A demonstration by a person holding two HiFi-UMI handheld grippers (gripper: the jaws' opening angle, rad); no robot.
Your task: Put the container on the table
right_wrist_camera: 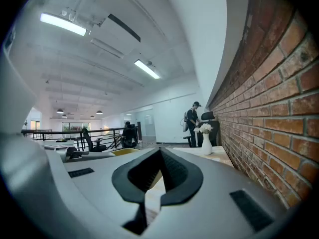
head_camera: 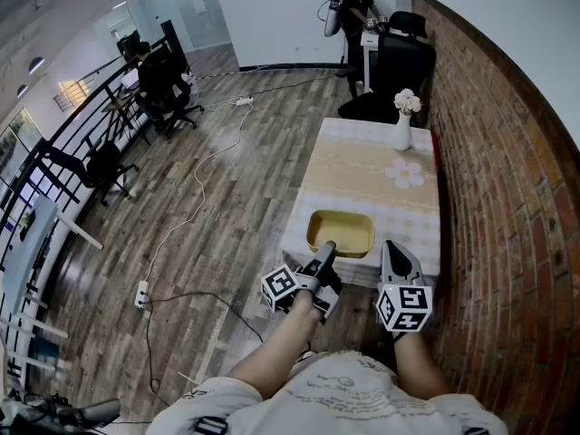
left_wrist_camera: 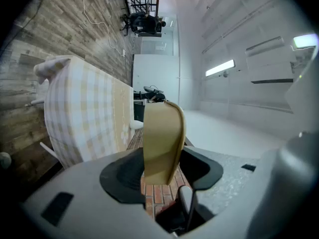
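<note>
- The yellow container point(head_camera: 341, 232) sits at the near end of the table point(head_camera: 372, 166), just inside the near edge, with its open side up.
- Its long axis runs across us from left to right, parallel to that near edge. Its short axis points away toward the table's far end.
- The container lies straight ahead of the left tool point(head_camera: 327, 246), which comes in over the table edge and meets the near long wall a little left of its middle.
- In the left gripper view that wall stands edge-on between the jaws and fills the gap. The pads look pressed on both its faces, so we read the left tool as grasping the container with its jaws set wide.
- The right tool point(head_camera: 395, 248) hangs just beside the container's near right corner, apart from it, with its jaws together on nothing.
- We judge that the container already rests on the table. The coming move then falls to the left hand: let go and draw back toward us along the short axis, without dragging the wall over the edge.
</note>
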